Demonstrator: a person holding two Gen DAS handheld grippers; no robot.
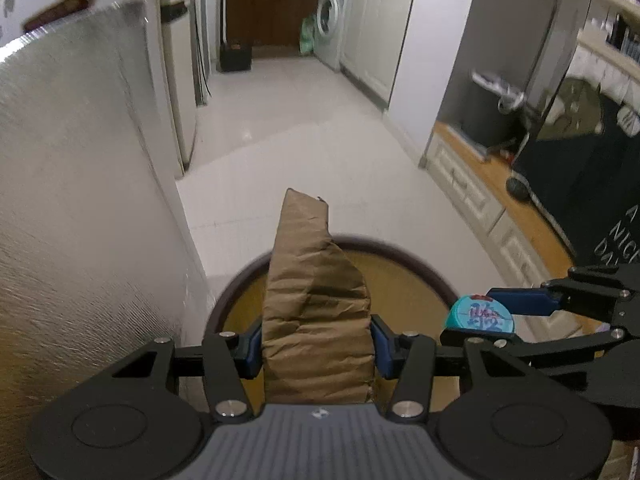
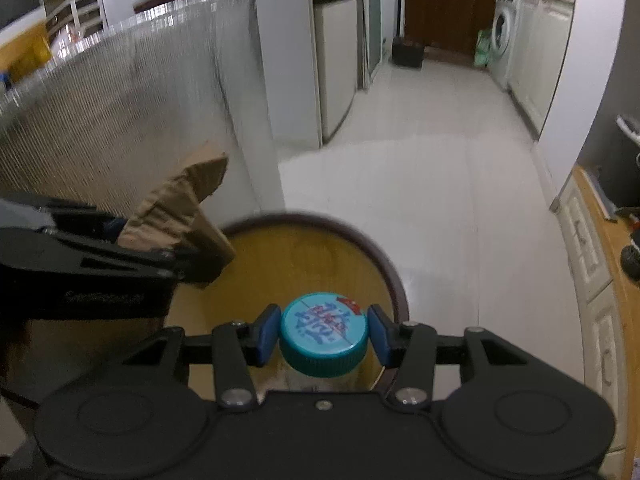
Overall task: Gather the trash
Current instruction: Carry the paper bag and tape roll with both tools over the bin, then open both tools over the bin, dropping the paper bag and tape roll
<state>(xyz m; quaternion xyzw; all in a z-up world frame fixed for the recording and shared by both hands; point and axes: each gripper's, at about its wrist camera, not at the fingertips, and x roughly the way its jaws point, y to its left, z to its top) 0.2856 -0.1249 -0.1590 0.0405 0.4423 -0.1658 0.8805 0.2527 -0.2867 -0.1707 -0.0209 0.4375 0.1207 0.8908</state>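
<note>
Surroundings: silver panel [image 1: 80, 184] left | white floor [image 1: 288, 152] | washing machine [image 1: 330, 24] beyond

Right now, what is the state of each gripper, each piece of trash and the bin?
Left gripper: shut on the crumpled brown paper.
Right gripper: shut on the teal-capped bottle, cap facing the camera.
Round bin: open, inside looks yellowish, both items held above it.
</note>
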